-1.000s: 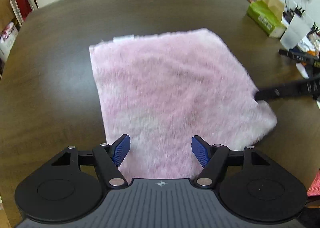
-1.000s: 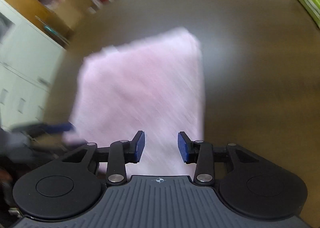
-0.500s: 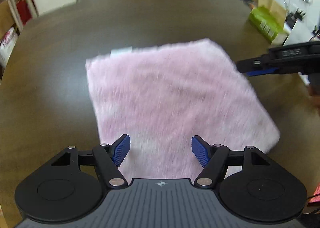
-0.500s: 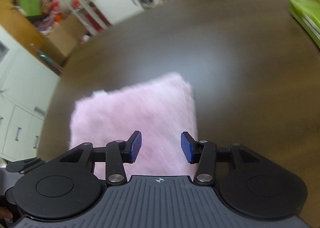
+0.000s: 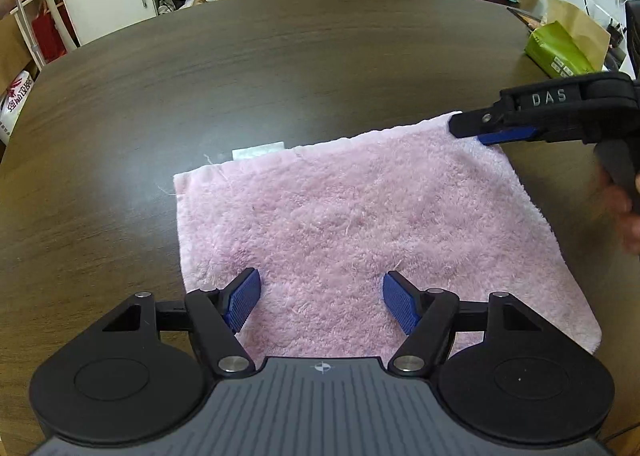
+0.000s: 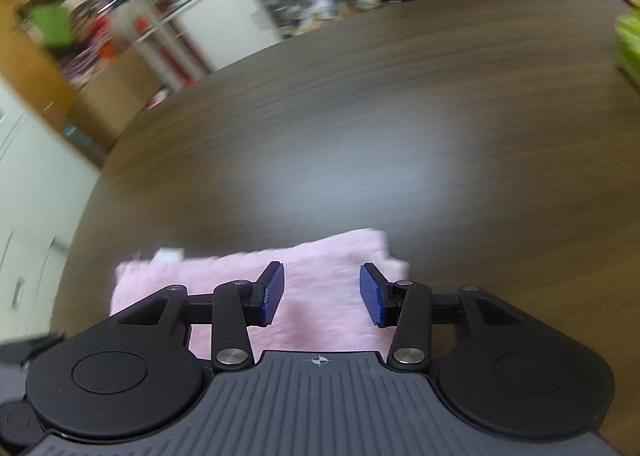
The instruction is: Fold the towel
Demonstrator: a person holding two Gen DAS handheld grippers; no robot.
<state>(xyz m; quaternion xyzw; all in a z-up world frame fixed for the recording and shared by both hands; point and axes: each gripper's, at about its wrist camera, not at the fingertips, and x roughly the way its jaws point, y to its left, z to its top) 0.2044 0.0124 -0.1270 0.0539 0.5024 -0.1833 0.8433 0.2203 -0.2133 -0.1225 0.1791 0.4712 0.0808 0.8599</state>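
1. The desk point(image 5: 280, 67), dark and wood-grained, fills both views, and more of its bare far side now shows ahead of the towel than a second ago, since both cameras have travelled forward over the cloth.
2. The towel point(image 5: 360, 223), pink and fluffy, lies flat on the desk as a rough square, its white tag point(image 5: 258, 149) poking out at the far edge; it keeps the same shape and place as a second ago, so no fold is under way here.
3. The right tool point(image 5: 496, 127) has swung from the towel's near right edge a second ago to the far right corner, where it now hovers with its blue pad at the hem; seen from its own camera its jaws stand partly apart with nothing pinched, the gap about unchanged.
4. The left tool point(image 5: 322, 302) hangs wide open and empty over the near left part of the towel, its gap unchanged.
5. Reading: the right tool looks set to take a far corner, likely to draw that edge toward the near side, while the left has yet to pick its corner.
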